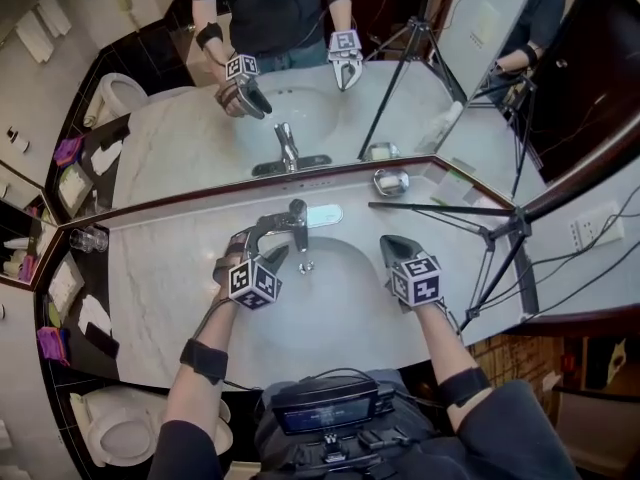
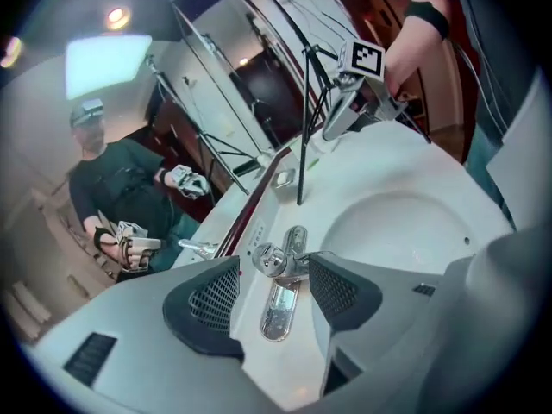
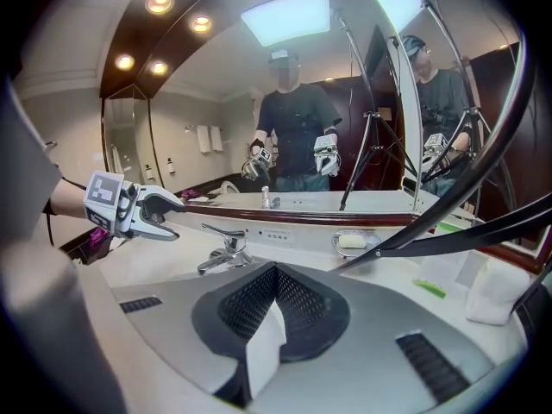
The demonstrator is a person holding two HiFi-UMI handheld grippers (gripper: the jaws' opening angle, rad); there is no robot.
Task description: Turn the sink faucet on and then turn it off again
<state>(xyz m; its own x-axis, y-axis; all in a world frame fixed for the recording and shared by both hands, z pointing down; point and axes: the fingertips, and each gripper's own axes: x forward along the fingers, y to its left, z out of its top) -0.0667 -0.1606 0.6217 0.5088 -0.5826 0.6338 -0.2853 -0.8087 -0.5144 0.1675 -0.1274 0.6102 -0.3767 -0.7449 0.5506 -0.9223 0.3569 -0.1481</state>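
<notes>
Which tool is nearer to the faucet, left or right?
Left. The left tool is open with the faucet between its jaws; the right tool, shut, is apart, over the basin's right rim.

Grey tools (image 1: pixel 268 240) (image 1: pixel 386 241), black wristbands (image 1: pixel 204 359) (image 1: pixel 462 385)

Hard to make out at the faucet (image 2: pixel 274 259)
A left gripper (image 2: pixel 274 285) jaw hides part of it; print on the label (image 3: pixel 278 234) behind it is too small.

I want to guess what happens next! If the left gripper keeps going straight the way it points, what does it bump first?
Most likely the faucet: it sits right ahead, between the open jaws of the left gripper, though how near is hard to tell.
</notes>
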